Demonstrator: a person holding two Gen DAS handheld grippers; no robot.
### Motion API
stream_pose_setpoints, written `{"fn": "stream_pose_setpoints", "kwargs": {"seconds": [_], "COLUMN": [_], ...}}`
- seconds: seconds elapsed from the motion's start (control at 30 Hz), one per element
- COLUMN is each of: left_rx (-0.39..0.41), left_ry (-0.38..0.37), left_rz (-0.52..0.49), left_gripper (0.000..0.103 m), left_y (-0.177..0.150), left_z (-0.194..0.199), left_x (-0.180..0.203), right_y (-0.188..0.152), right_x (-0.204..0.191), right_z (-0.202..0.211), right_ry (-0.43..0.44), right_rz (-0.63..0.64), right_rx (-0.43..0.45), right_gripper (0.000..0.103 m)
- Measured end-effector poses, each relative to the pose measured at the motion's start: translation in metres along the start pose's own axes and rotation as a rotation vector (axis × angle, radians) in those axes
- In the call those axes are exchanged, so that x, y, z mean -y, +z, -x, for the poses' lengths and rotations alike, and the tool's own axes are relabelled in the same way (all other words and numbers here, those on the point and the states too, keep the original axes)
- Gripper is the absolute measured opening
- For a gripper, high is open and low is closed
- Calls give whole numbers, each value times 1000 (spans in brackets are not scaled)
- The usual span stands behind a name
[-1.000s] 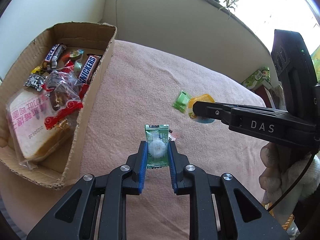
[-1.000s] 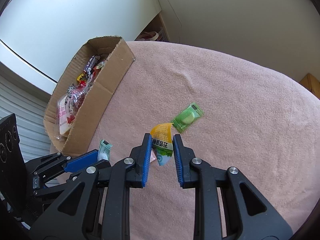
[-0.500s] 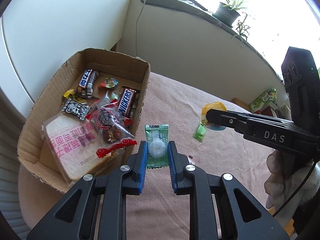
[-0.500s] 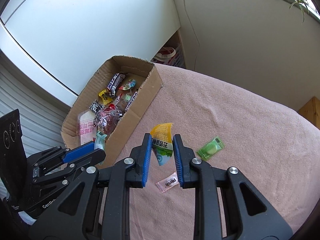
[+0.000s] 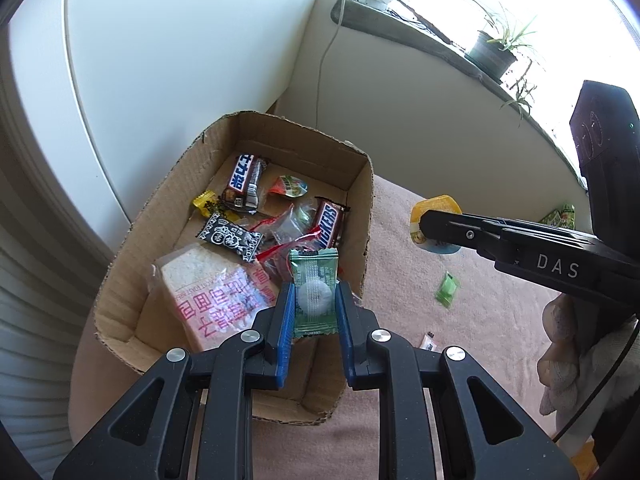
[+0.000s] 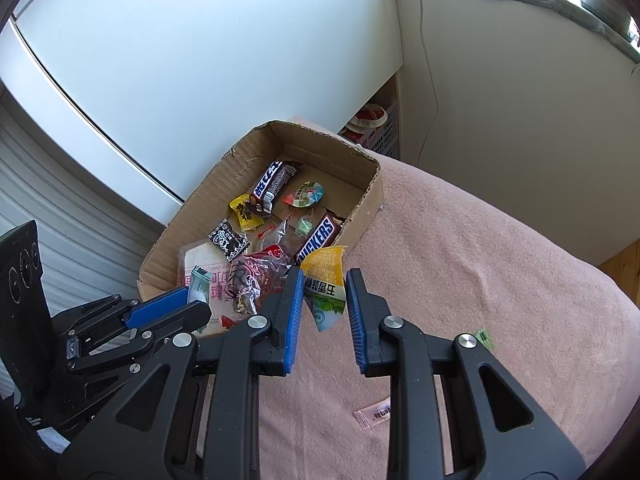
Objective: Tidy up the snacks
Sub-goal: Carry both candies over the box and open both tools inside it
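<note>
Left tool (image 5: 314,312) grips a green sweet wrapper (image 5: 314,292), flat and crinkly with a pale round candy showing through, pinched between its blue ribbed pads. A second ago both tools were low over the pink cloth; now both have risen and swung toward the cardboard box (image 5: 362,216), so the left one's sweet hangs above the box's near end, likely ready to drop. Right tool (image 6: 322,300) clamps a yellow jelly cup (image 6: 325,280) with a glossy printed foil lid, at about the box's near wall. Inside the box lie a soft bagged slice of bread (image 5: 212,292), a red-trimmed clear packet (image 5: 288,240), two Snickers bars (image 5: 329,222), a black sachet (image 5: 230,236) and a small yellow candy (image 5: 206,204). Left behind on the fuzzy pink counter cover (image 6: 480,260) are a small green sweet (image 5: 447,294) and a thin pink sachet (image 6: 374,411), still to collect.
</note>
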State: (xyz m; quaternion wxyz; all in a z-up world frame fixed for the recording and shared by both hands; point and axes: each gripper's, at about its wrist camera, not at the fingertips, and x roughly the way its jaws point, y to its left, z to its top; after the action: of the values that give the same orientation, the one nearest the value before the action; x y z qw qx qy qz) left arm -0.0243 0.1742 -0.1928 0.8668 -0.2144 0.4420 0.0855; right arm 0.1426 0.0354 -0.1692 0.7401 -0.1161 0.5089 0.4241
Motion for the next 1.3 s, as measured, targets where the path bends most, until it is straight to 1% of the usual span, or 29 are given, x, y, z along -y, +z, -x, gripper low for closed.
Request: {"fn": "stream_pose_setpoints", "kwargs": {"seconds": [0.3,0.7,1.07,1.13,1.2,1.23,1.27,1.3], "left_rx": [11,1,-9,-10,-12,-14,-15,-15], "left_ry": [31,63,72,76,79,79,83,87], "left_rz": [15,30,35,36,37,37,36,38], "left_gripper": [19,19,20,21,21,21,24,30], "left_y": [6,7,9,9,8,8,8,8], "left_z": [-1,-4,-5,-6,-6,-6,-6,-7], "left_x": [-12,-21,-19,-19,-20,-20,-20,-20], "right_y": [22,31,32,32,32,32,32,33], "right_x": [-19,-31,-35,-34,-35,-35,-35,-35], "right_z": [-24,-55,-58,-58,-56,-54,-54,-53], "right_ry": [-6,27,49,43,40,42,42,40], "right_rz": [41,51,45,47,45,42,39,38], "right_rx": [-27,-71,-76,-74,-63,-56,-53,-53], "right_gripper": [23,23,23,31,52,54,56,59]}}
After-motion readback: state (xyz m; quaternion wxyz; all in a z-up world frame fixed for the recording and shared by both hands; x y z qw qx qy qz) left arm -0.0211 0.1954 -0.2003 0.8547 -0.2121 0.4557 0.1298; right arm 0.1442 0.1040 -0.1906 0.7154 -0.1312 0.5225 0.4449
